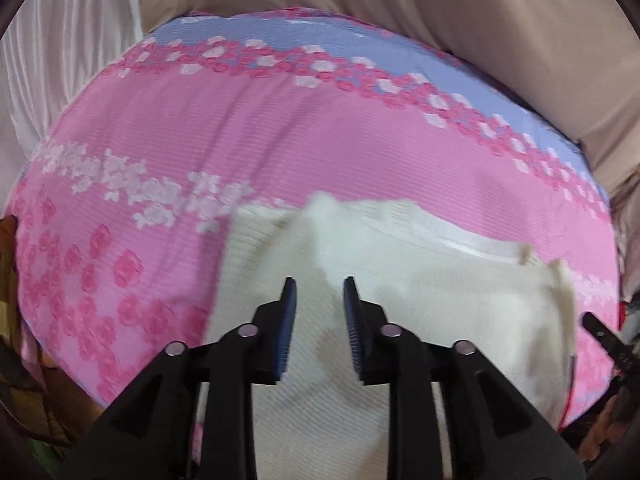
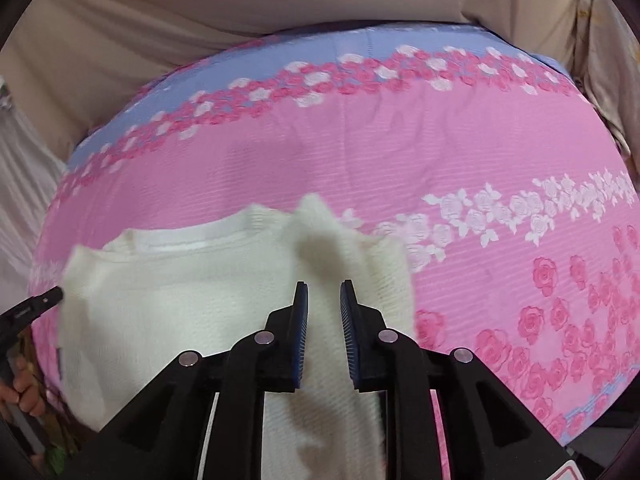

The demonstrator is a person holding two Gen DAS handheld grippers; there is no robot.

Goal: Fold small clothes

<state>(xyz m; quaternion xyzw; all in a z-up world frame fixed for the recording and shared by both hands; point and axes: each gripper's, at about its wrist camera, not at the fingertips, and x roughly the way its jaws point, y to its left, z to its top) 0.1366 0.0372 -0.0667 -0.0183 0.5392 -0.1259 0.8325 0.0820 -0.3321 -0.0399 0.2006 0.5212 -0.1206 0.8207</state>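
Observation:
A small cream knit garment [image 1: 420, 280] lies on the pink flowered bedspread [image 1: 200, 140], its neckline toward the far side. My left gripper [image 1: 320, 280] is open and hovers over the garment's left part, holding nothing. In the right wrist view the same garment [image 2: 180, 300] lies at lower left on the bedspread [image 2: 440, 140]. My right gripper [image 2: 324, 284] is open over the garment's right edge, where a flap [image 2: 324, 232] is folded up over the body. The tip of each gripper shows at the edge of the other view, the right one [image 1: 600, 332] and the left one [image 2: 36, 304].
Beige cloth [image 1: 440, 8] hangs behind the bed, with white satin cloth [image 1: 68, 52] at far left. The bedspread has a blue band [image 2: 300, 56] along its far edge. A hand [image 2: 20, 392] shows at lower left.

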